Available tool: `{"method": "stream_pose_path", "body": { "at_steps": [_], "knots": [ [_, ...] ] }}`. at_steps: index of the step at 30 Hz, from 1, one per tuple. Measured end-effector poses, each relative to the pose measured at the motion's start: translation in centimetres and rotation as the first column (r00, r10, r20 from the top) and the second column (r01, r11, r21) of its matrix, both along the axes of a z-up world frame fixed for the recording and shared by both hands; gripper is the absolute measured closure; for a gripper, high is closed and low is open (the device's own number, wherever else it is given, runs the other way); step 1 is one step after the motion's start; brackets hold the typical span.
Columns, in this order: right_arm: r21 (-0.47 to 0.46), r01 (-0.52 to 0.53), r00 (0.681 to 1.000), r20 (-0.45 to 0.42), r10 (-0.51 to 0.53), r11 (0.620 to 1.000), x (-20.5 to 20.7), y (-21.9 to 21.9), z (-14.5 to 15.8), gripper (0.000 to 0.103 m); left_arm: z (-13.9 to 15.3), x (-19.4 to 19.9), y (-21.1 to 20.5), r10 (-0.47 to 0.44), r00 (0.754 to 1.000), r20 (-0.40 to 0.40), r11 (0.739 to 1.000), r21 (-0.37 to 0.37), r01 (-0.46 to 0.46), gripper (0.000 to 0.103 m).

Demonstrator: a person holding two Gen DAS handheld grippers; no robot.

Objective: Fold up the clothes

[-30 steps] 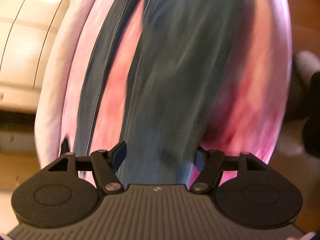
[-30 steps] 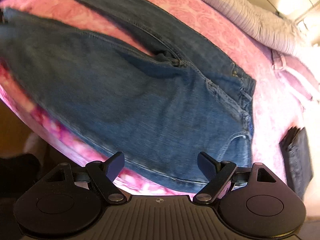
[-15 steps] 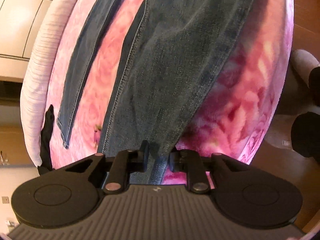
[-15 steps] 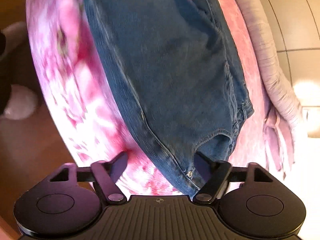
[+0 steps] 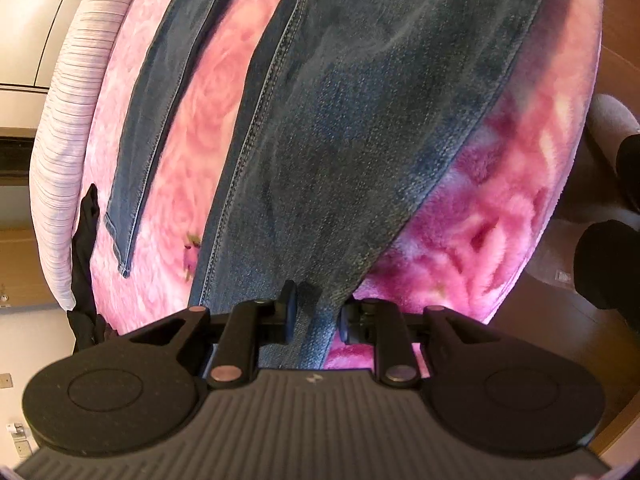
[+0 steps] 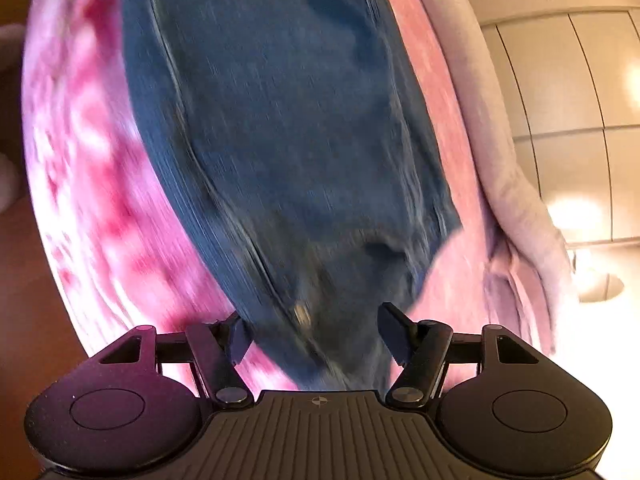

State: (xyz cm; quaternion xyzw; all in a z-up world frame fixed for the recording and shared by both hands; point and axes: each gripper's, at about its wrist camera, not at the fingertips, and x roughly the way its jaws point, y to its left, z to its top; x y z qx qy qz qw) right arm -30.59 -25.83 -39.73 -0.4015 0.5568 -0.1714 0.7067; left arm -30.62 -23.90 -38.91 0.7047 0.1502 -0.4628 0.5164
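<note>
Denim is now pinched in the left tool (image 5: 316, 316): a second ago its jaws stood wide, and they have since closed narrow on the hem of the near leg of the jeans (image 5: 360, 128), which lie spread on the pink bed (image 5: 500, 208). The right tool (image 6: 316, 336) has swung down to the waistband end, jaws closing with cloth between them; through the blur I cannot say they grip yet. Further off, the second leg (image 5: 160, 100) lies flat, and a pale blanket (image 5: 68, 120) edges the bed. One end is secured, so the fold looks ready to begin.
</note>
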Motion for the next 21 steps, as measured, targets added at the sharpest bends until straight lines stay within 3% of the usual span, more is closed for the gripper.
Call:
{"method": "stream_pose_path", "body": {
  "at_steps": [2,4,6,8,12,15,21],
  "knots": [
    [-0.004,-0.01,1.0,-0.006,0.01,1.0,-0.3,-0.8,0.0,0.039,-0.2,-0.2,-0.1,0.003,1.0,0.006,1.0,0.003,-0.003,0.085],
    [0.006,-0.024,1.0,-0.014,0.024,1.0,-0.1,-1.4,0.2,0.048,-0.2,-0.2,-0.2,0.005,1.0,0.009,1.0,0.013,-0.006,0.089],
    [0.064,-0.012,1.0,-0.026,0.014,0.998,0.4,-2.0,0.7,0.072,0.1,-0.3,-0.2,-0.002,1.0,0.019,1.0,0.023,0.001,0.093],
    [0.119,0.005,0.999,-0.032,-0.001,0.993,1.0,-2.5,1.5,0.085,1.0,0.0,-0.3,-0.005,1.0,0.026,1.0,0.02,0.005,0.095],
    [0.152,0.028,1.0,0.008,-0.03,0.988,1.6,-2.9,5.5,0.096,6.0,1.7,-0.4,0.009,1.0,0.029,0.999,-0.037,-0.008,0.097],
    [0.146,0.008,0.999,0.051,-0.016,0.989,2.5,-3.2,10.0,0.098,10.9,3.9,-1.6,0.019,1.0,0.012,0.995,-0.1,-0.018,0.097],
    [0.095,-0.061,0.994,0.101,0.051,0.994,8.4,-7.0,19.1,0.099,20.2,10.3,-7.8,0.075,0.991,-0.11,0.985,-0.144,-0.091,0.097]
  ]
}}
